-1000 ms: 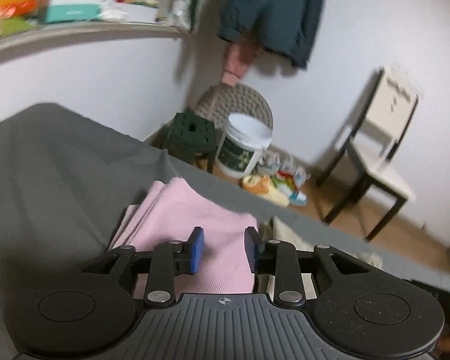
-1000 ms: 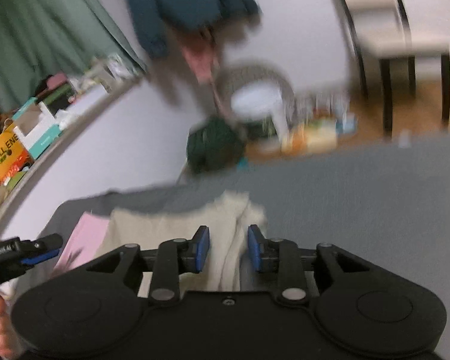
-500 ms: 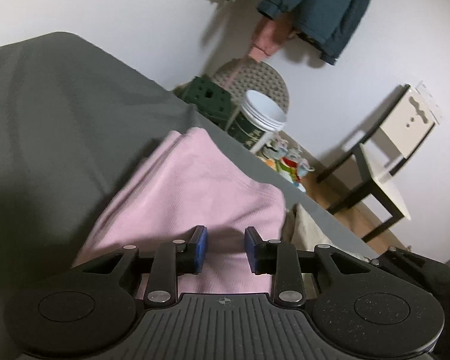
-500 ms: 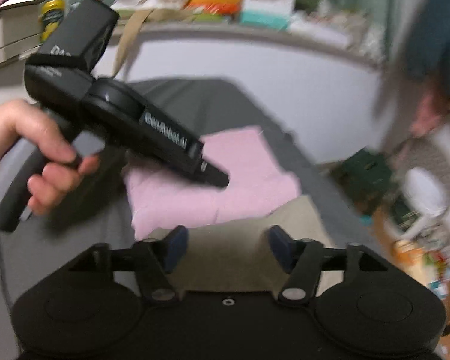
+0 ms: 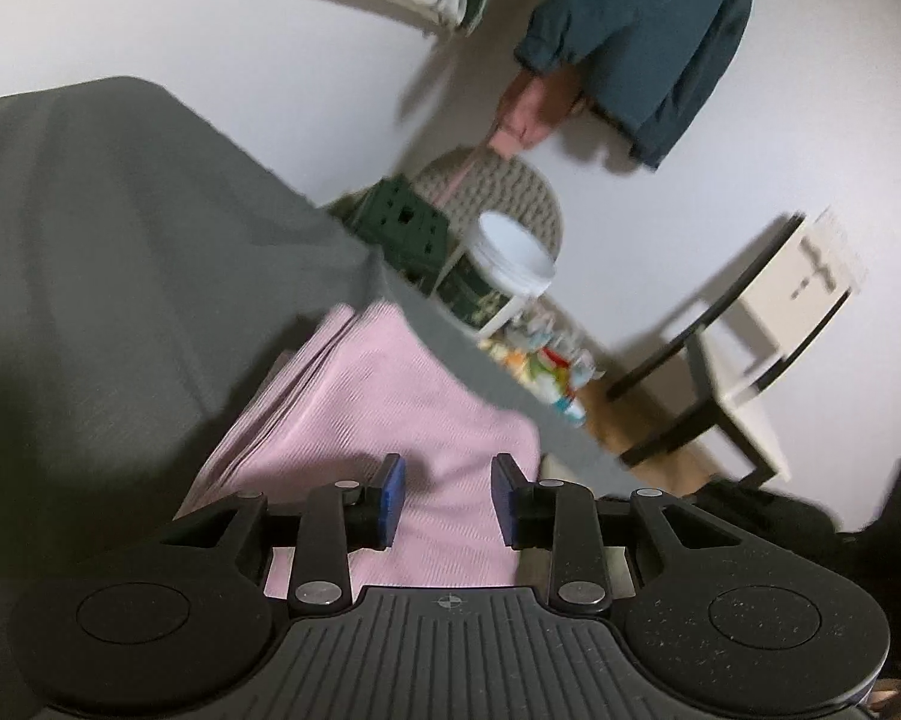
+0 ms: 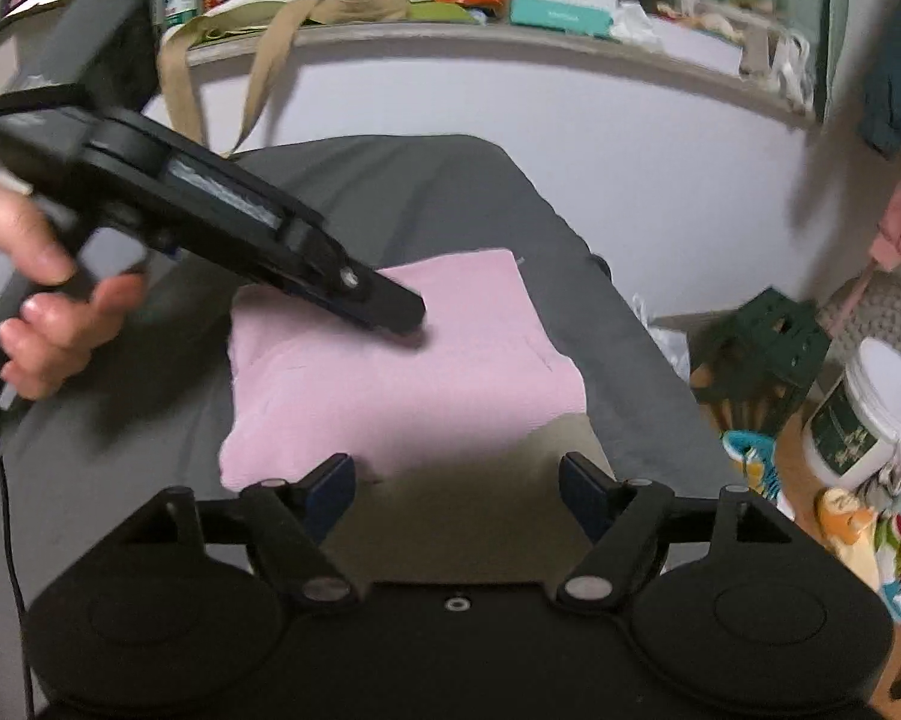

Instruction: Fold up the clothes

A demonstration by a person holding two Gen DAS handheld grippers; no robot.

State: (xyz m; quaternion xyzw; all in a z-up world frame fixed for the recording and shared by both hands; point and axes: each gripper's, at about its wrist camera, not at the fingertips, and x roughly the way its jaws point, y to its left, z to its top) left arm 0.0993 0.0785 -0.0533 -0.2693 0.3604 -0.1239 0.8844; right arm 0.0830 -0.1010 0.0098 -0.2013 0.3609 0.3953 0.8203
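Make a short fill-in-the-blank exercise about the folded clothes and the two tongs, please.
1. The folded garment under the left tongs is ____ in colour.
2. The right tongs are wide ____ above the beige cloth.
3. Both clothes lie on a ____ bed cover.

Missing words: pink; open; grey

pink garment (image 6: 390, 372) | folded flat on grey bed | beige garment (image 6: 462, 498) | beside it, touching
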